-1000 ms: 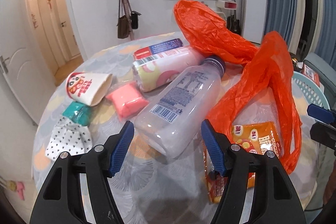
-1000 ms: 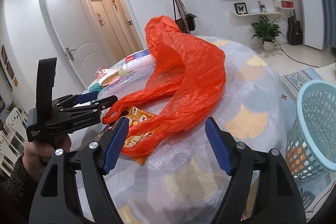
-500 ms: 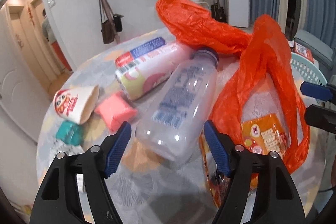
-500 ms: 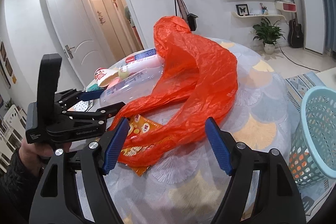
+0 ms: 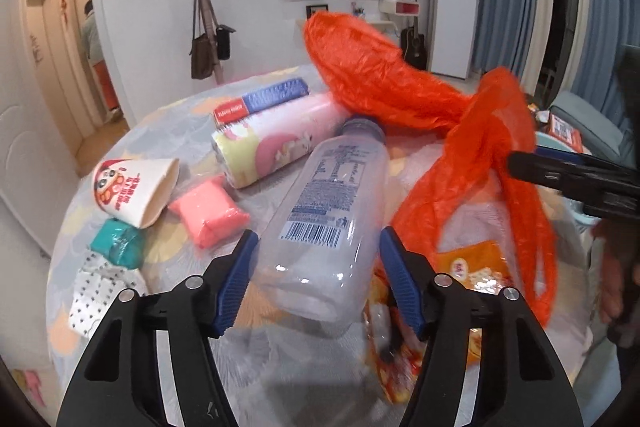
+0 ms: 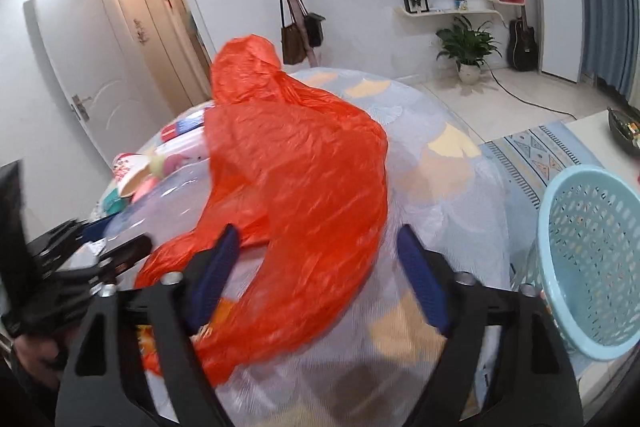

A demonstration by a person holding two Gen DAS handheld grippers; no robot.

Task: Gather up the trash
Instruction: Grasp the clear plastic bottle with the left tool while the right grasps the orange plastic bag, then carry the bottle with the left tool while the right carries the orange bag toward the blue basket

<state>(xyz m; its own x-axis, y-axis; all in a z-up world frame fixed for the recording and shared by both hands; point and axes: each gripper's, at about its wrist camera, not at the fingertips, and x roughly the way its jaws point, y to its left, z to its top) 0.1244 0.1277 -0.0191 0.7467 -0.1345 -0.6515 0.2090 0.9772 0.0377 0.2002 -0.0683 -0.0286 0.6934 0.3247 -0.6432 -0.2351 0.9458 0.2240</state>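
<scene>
Round patterned table (image 5: 168,123): clear, blue-capped plastic bottle (image 5: 328,211) lying sideways.

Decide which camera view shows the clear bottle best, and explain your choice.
The left wrist view. The bottle lies on its side in full sight there, cap, label and barcode visible, its base between the open left gripper. The right wrist view shows only a blurred clear strip of it, partly behind the orange bag.

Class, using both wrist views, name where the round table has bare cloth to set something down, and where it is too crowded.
Bare cloth lies on the far side of the table, between the orange plastic bag and the light blue basket. It is crowded around the clear bottle: paper cup, pink packet, teal packet, pink tube.
</scene>
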